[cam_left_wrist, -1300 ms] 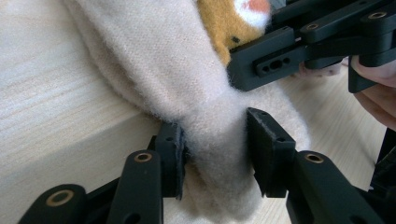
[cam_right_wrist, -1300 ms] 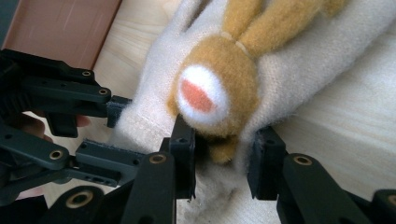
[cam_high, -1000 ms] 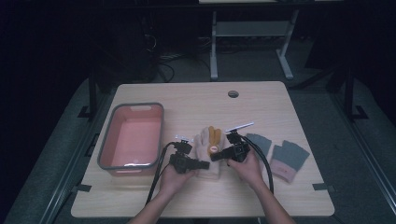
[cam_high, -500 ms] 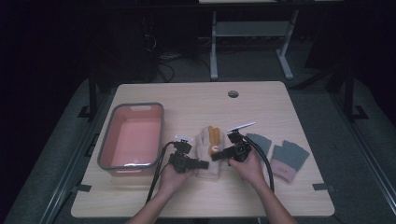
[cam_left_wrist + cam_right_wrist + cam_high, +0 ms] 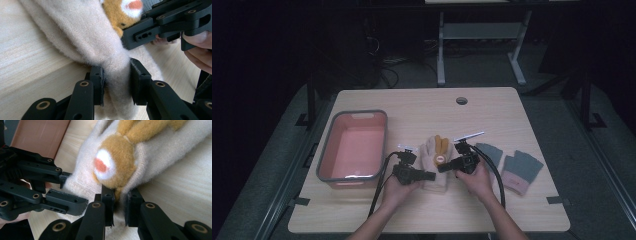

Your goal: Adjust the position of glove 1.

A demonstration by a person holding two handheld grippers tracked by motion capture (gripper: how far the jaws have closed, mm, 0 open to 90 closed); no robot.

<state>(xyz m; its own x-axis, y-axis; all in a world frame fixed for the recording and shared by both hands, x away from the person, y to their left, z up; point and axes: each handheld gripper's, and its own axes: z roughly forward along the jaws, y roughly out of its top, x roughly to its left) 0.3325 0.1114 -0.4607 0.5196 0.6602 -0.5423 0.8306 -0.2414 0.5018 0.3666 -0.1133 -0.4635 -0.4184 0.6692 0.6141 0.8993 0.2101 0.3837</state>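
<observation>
The high view is dim, its surroundings near black; only the table [image 5: 512, 125] catches light from above, with soft shadows under the hands; the two gripper views are bright and evenly lit; the glove [image 5: 82, 32] looks sharp, the nearest jaw parts slightly soft; no glare.

We are holding our left gripper [image 5: 428, 175] and right gripper [image 5: 443, 167] low, tips facing, forearms reaching in side by side; both sets of jaws have just been closing, clamped on fabric.
</observation>
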